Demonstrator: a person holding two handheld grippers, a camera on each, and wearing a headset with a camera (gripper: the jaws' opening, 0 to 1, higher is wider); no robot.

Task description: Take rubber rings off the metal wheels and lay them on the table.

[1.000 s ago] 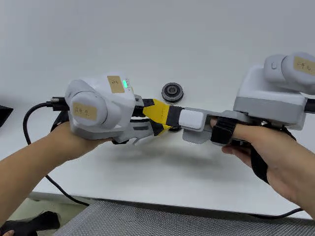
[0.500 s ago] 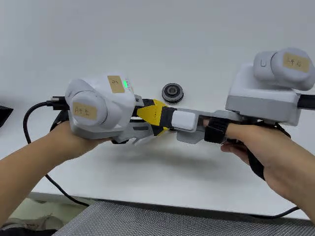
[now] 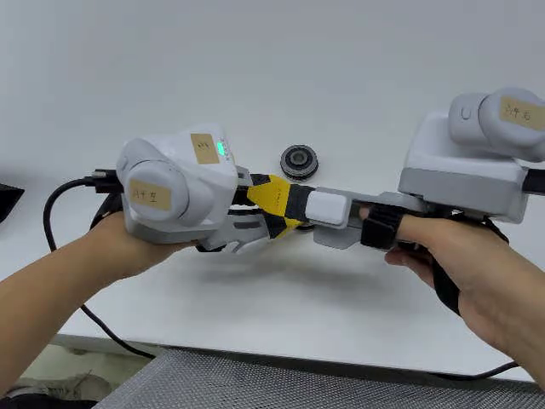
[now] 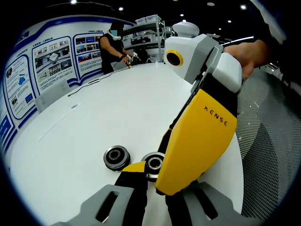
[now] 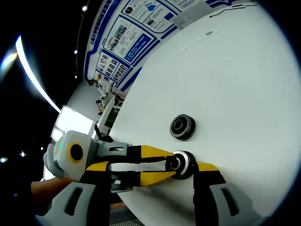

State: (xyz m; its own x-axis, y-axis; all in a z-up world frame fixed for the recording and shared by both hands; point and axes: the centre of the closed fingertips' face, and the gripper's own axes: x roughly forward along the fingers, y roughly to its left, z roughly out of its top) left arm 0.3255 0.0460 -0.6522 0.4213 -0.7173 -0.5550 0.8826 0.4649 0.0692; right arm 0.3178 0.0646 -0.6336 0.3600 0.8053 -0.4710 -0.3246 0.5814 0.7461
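One metal wheel (image 3: pixel 299 159), small and round with a dark outer rim, lies flat on the white desk (image 3: pixel 358 94). A second wheel (image 5: pixel 181 163), with a brighter metal face around a dark centre, sits just beside the first, pinched by the left gripper (image 5: pixel 165 163).

White table (image 3: pixel 358 94) with metal wheel (image 3: pixel 299 159)

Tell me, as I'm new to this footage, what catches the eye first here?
The left gripper and right gripper meet tip to tip mid-frame in the head view, yellow-and-black jaws crossed. In the right gripper view, the left one's jaws grip a small metal wheel, while a second wheel lies free on the white table just beyond.
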